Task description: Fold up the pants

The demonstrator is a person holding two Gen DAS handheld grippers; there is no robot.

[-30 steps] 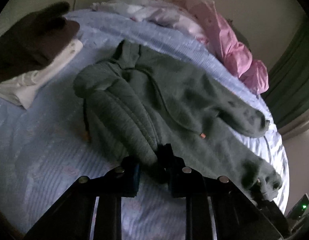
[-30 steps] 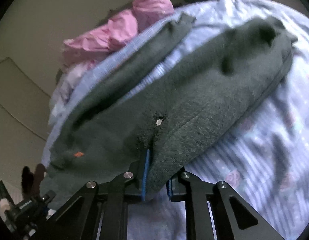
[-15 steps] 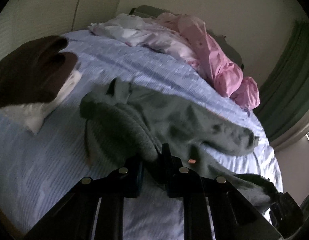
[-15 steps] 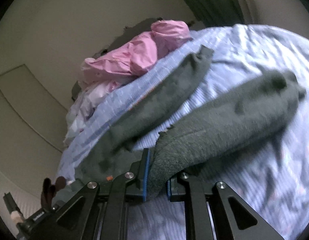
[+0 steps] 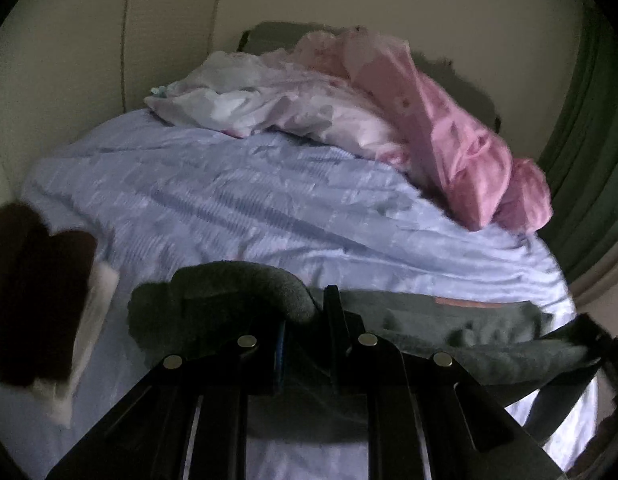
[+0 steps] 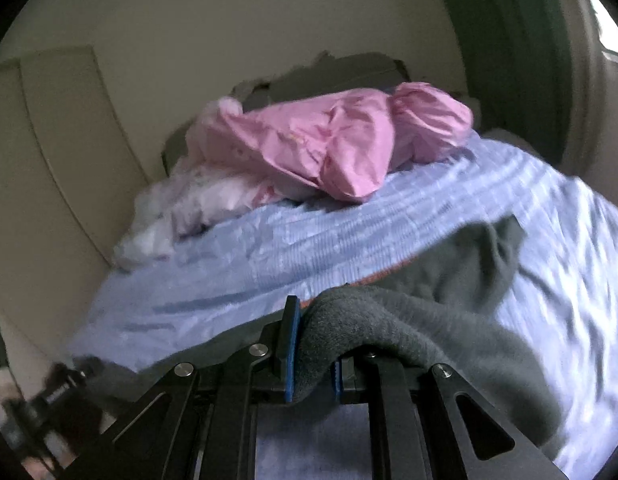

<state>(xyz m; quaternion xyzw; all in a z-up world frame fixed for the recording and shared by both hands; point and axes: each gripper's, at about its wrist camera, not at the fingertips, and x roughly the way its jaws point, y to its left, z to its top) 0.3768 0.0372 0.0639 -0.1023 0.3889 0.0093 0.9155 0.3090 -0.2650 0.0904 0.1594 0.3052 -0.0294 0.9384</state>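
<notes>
Dark grey fleece pants [image 5: 237, 284] lie across the near part of a bed with a light blue cover [image 5: 269, 208]. My left gripper [image 5: 305, 320] is shut on a thick fold of the pants, which bulges over its fingers. The pants stretch to the right toward the other gripper at the frame edge. In the right wrist view my right gripper [image 6: 313, 352] is shut on another part of the pants [image 6: 429, 344], and the cloth drapes to the right over the blue cover [image 6: 309, 248].
A pink and white bundle of bedding [image 5: 389, 120] lies at the head of the bed by the wall; it also shows in the right wrist view [image 6: 329, 148]. A stack of folded dark brown and white clothes [image 5: 41, 304] sits at the left. Green curtains [image 5: 589, 140] hang at the right.
Both grippers have pulled back and lowered toward the bed's near edge with the pants held. The pants now lie low and bunched near the fingers, and more bare blue cover shows beyond.
</notes>
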